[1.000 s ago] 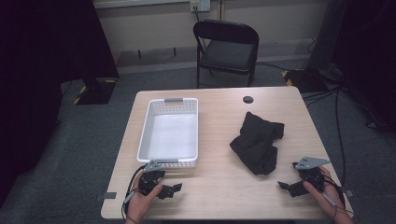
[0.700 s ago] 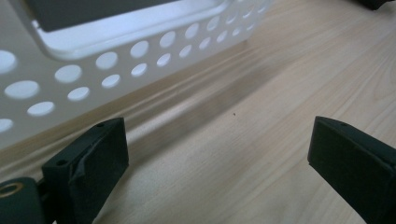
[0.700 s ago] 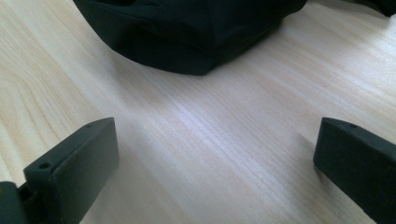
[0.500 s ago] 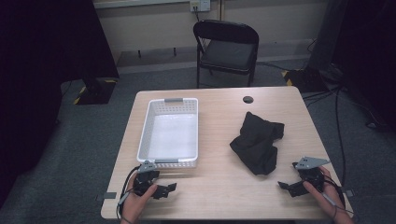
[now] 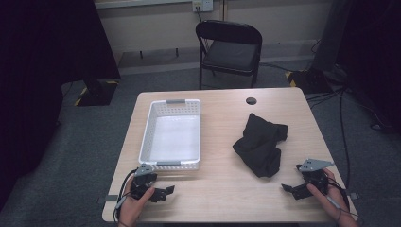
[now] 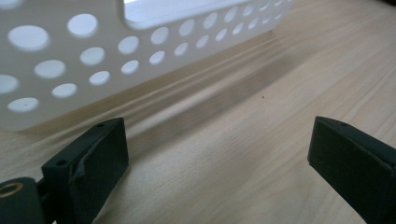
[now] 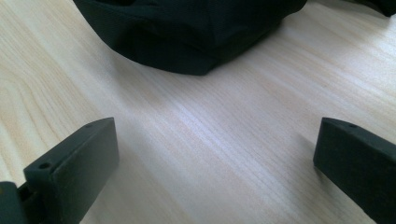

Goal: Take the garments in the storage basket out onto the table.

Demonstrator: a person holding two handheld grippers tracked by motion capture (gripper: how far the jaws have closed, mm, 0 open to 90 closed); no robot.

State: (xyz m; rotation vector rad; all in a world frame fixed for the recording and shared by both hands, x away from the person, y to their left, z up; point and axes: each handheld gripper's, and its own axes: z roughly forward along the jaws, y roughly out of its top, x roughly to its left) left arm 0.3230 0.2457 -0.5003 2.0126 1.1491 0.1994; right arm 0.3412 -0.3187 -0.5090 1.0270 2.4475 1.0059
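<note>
A crumpled black cloth [image 5: 261, 142] lies on the right half of the wooden table [image 5: 222, 189]. A white perforated basket [image 5: 171, 134] stands on the left half; nothing lies in it. My left gripper [image 5: 168, 190] rests near the front left edge, just below the basket's near wall [image 6: 70, 70], jaws wide apart and empty. My right gripper [image 5: 286, 188] sits at the front right, short of the cloth's near edge [image 7: 187, 32], also open with bare wood between its jaws.
A black folding chair [image 5: 230, 49] stands beyond the table's far edge. A round cable hole [image 5: 251, 100] is in the table top near the back. Cables and dark equipment lie on the floor at the right. Dark curtains hang left and right.
My left gripper has slid a little toward the table's front edge and swung its jaws rightward. The right gripper, cloth and basket have stayed put.
</note>
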